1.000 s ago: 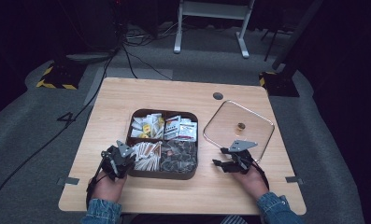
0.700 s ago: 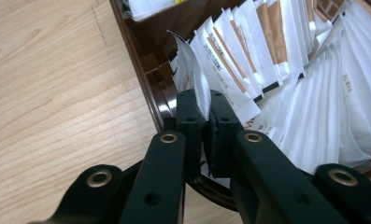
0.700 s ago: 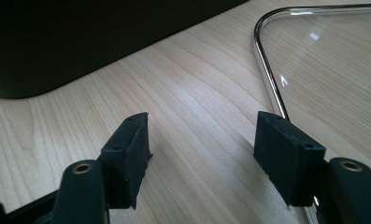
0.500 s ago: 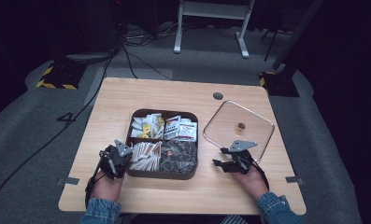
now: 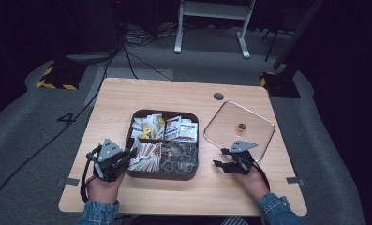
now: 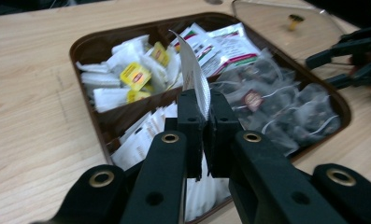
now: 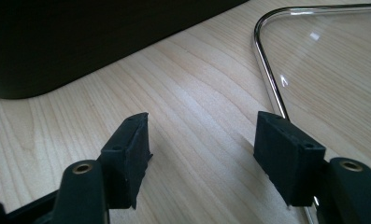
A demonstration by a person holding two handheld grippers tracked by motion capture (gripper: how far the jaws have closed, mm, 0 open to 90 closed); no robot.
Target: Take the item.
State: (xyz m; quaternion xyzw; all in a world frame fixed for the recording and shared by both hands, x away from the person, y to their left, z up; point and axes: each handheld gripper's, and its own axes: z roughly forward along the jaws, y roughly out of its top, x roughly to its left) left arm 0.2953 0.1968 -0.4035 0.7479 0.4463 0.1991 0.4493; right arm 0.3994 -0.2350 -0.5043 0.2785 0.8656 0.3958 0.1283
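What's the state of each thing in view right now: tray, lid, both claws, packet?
Tray: open, compartments filled with packets.
Glass lid: off, lying flat on the table right of the tray.
Left claw: shut on a white packet, over the tray.
White packet: held upright between the jaws.
Right claw: open, holding nothing, beside the lid's rim.

I worked at a light wooden table (image 5: 127, 101) with a small round dark grommet (image 5: 218, 96) near its far edge. Grey carpet (image 5: 29, 140) lay all around it, marked with a dark "4" (image 5: 66, 119) to my left. Black cables (image 5: 127, 51) ran across the floor on the far side. Yellow-and-black hazard-striped blocks (image 5: 57, 84) sat at far left, another at far right (image 5: 268, 77). A white metal stand (image 5: 212, 23) stood beyond. The room past it was dark.
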